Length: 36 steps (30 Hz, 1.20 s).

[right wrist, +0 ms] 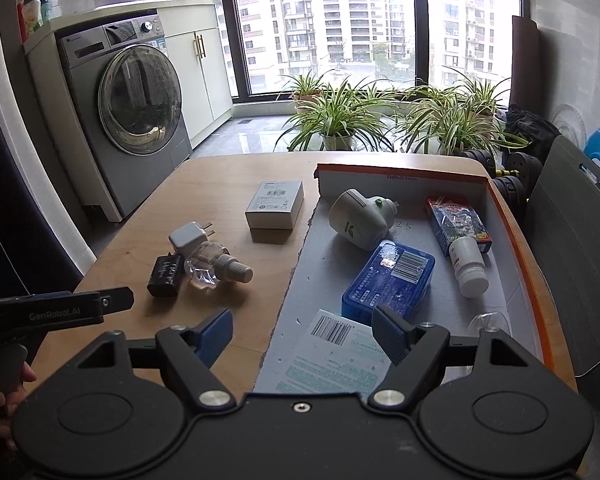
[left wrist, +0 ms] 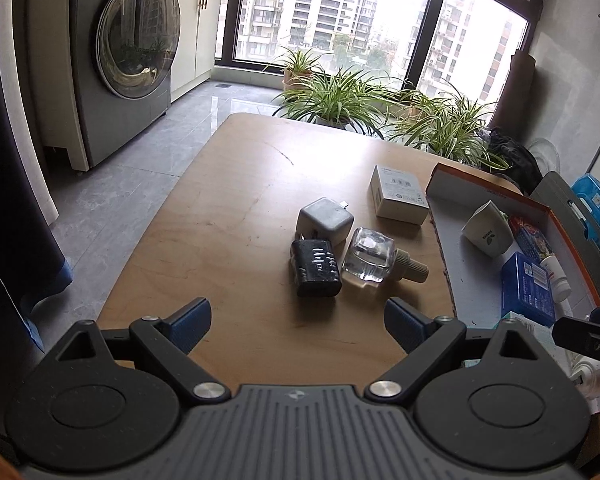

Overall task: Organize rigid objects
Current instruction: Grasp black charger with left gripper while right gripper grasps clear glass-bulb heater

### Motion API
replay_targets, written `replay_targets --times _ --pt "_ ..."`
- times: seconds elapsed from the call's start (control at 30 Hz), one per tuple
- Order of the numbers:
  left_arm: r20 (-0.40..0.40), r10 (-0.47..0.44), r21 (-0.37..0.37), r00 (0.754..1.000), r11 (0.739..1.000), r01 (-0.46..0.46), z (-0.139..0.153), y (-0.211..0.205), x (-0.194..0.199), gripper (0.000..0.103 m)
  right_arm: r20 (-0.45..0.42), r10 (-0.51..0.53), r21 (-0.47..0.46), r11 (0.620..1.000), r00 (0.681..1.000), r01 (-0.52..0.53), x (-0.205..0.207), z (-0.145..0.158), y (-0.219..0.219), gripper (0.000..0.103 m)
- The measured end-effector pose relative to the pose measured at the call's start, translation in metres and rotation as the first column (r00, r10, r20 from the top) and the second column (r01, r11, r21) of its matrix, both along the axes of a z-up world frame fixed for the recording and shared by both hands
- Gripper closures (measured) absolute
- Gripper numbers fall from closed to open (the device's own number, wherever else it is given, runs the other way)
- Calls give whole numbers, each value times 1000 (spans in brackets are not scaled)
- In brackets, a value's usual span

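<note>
Wooden bench (right wrist: 228, 184) in front of washing machine (right wrist: 140, 96) and window plants (right wrist: 340, 116). On its right side, orange-rimmed cardboard tray (right wrist: 516, 232) — holding white plug-in device (right wrist: 360, 216), blue case (right wrist: 388, 280), colourful small box (right wrist: 456, 216), white pill bottle (right wrist: 468, 264), printed leaflet (right wrist: 332, 352). Left of tray, on bare wood: white carton (left wrist: 400, 196) alone; nearer, touching in a cluster — white charger cube (left wrist: 326, 220), black padlock (left wrist: 314, 268), clear glass bottle (left wrist: 370, 256) lying on its side. Left gripper (left wrist: 298, 320) and right gripper (right wrist: 302, 330) both with jaws apart, holding nothing.

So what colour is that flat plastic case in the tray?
Blue case, barcode sticker on top; clearest in the right wrist view.
</note>
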State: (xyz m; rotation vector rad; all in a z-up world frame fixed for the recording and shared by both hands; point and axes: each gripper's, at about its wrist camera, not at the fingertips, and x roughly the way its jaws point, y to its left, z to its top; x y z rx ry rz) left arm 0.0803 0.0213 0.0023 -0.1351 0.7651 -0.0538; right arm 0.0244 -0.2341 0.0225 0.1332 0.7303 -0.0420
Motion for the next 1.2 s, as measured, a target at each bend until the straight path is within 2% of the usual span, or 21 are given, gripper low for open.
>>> replay_targets --times 0.37,0.53,0.67,0.73,0.8,0.87,1.03,1.2 --pt "-25 10 47 1000 999 -9 -19 -2 36 9 -21 -2 19 1000 1000 2 9 -12 -5 12" --pt "-42 3 60 999 998 0 -28 -2 50 13 -32 -3 32 999 999 4 16 -19 -9 12" --pt "-55 -11 54 998 998 14 -35 0 56 23 -38 9 39 999 999 -8 23 -23 -9 12" --pt "-34 -21 59 999 998 23 -35 0 55 29 -42 26 40 999 999 -24 29 -25 -7 12" --pt "-19 -38 45 999 998 39 -34 2 56 40 -44 59 40 998 997 -57 36 -26 -2 12" --pt "-8 -62 40 998 997 62 -32 3 56 63 -49 100 40 994 994 -98 44 -28 4 12" --pt "5 -78 6 997 997 78 -32 12 51 67 -56 230 20 973 972 -229 69 -31 24 12" --pt "10 -65 -27 998 998 65 -26 27 40 67 -86 360 -5 932 929 -361 106 -38 46 12"
